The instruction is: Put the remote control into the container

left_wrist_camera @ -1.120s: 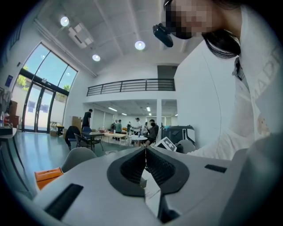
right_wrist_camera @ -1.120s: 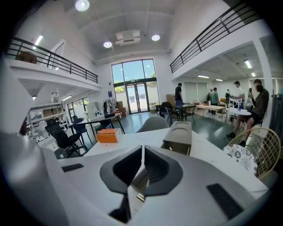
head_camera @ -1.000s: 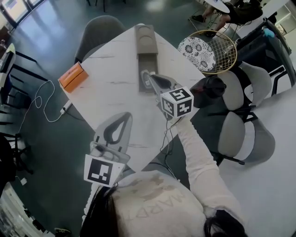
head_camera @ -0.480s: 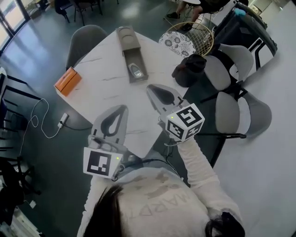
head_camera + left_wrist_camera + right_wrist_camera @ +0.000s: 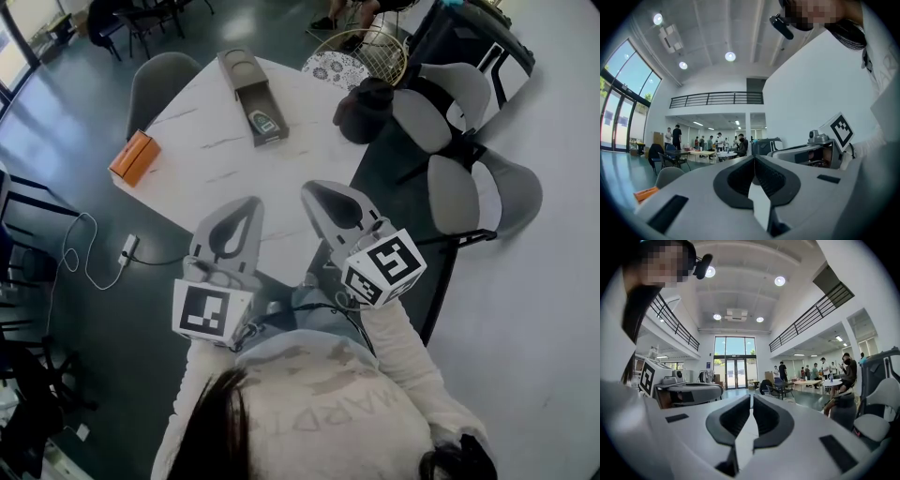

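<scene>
The remote control [image 5: 262, 122], dark with a light patch, lies in the open tray end of the long grey-brown container [image 5: 236, 67] at the far side of the white marble table [image 5: 211, 164]. Both grippers hover near the table's near edge, well short of the container. In the head view my left gripper [image 5: 253, 201] and my right gripper [image 5: 308, 187] point toward the table with their jaws together and nothing held. The left gripper view shows the left gripper [image 5: 753, 157] shut, and the right gripper view shows the right gripper [image 5: 751, 397] shut. Both look out level over the hall.
An orange box [image 5: 131, 157] sits at the table's left corner. A dark hat or bag [image 5: 364, 107] rests at the right edge by grey chairs [image 5: 478, 192], with a wire basket [image 5: 361, 52] behind. A white cable [image 5: 80, 253] lies on the floor at left.
My right gripper has drawn back from the container's tray toward my body, leaving the remote lying in the tray. The left gripper has stayed near the table's front edge.
</scene>
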A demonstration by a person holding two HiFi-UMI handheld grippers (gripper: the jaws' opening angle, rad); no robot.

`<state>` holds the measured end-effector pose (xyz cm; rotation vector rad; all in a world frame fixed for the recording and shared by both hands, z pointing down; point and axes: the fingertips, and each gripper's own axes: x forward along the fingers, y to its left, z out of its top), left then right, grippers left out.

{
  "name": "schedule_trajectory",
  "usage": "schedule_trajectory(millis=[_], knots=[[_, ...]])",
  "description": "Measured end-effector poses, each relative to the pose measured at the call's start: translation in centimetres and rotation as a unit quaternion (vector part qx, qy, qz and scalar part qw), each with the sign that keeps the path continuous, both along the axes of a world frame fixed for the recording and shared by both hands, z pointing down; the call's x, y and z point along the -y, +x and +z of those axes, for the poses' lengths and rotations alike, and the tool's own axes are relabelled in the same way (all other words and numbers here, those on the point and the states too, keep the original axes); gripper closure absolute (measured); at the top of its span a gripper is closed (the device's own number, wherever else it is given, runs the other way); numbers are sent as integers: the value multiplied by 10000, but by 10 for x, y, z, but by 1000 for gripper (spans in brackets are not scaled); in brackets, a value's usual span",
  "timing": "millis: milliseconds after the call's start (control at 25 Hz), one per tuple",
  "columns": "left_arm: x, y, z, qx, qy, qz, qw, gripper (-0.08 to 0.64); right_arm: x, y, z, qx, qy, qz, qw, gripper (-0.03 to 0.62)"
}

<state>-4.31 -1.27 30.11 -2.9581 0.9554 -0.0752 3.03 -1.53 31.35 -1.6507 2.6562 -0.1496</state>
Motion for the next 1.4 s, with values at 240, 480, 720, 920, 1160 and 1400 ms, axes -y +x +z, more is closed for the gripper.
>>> schedule_trajectory(millis=[240, 480, 720, 920, 1160, 1400], knots=[[-18, 5, -7, -64, 88, 97, 9999, 546, -22, -7, -10, -163, 199, 36, 9997, 563], [-25, 13, -12, -59, 98, 7, 9999, 546, -30, 0, -16, -89, 289, 9, 9995, 563], [-33, 24, -15, -57, 30, -108, 9999, 546, -37, 9, -22, -40, 350, -58, 9994, 563], [-40, 29, -14, -37, 53, -147, 9999, 546, -42, 11, -20, -32, 363, -111, 9993, 563], [-42, 31, -17, -32, 197, -151, 9997, 546, -44, 13, -23, -18, 365, -159, 9992, 563], [-40, 29, -16, -37, 110, -185, 9998, 546, -41, 8, -22, -48, 366, -204, 9991, 563]])
